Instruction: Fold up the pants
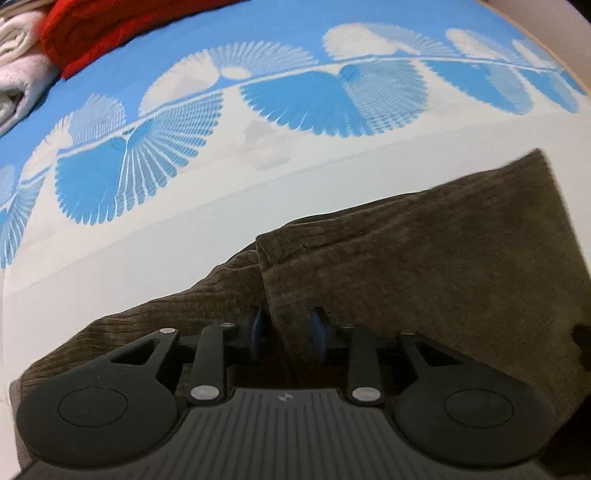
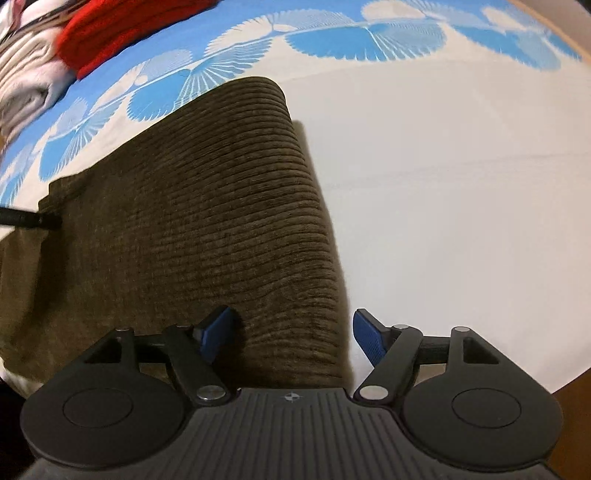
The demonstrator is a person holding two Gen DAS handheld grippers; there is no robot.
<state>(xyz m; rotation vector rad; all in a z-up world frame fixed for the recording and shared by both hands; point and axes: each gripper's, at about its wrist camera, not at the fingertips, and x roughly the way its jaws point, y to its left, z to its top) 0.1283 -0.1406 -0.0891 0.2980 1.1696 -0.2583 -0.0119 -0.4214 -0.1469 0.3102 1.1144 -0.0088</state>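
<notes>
1. Left wrist view: the left gripper [image 1: 286, 332] points steeply down at the pants [image 1: 424, 258], brown corduroy lying on a sheet [image 1: 184, 240] printed with blue and white fans.
2. Its jaws stand narrowly apart with a raised fold of the pants between the blue pads [image 1: 318, 332]. The cloth fills the gap, but whether the pads press it cannot be told.
3. The pants run from the lower left, under the gripper, up to a squared corner at the right. One layer overlaps another along an edge just above the jaws.
4. At the top left lie a red cloth [image 1: 110, 29] and, beside it, a white cloth [image 1: 22, 74], well apart from the pants.
5. Right wrist view: the right gripper [image 2: 291, 336] has its jaws wide apart. One pad [image 2: 216, 332] lies on the pants [image 2: 203, 221]; the other sits over the bare sheet [image 2: 461, 203], just off the folded edge. Nothing is gripped.
6. Here the pants lie folded, their ribs running crosswise, with a rounded fold along the right side and a lower layer showing just past it.
7. The tip of the left gripper [image 2: 33, 220] shows at the left edge, touching the pants.
8. The red cloth [image 2: 122, 33] and white cloth [image 2: 29, 85] sit at the top left.
</notes>
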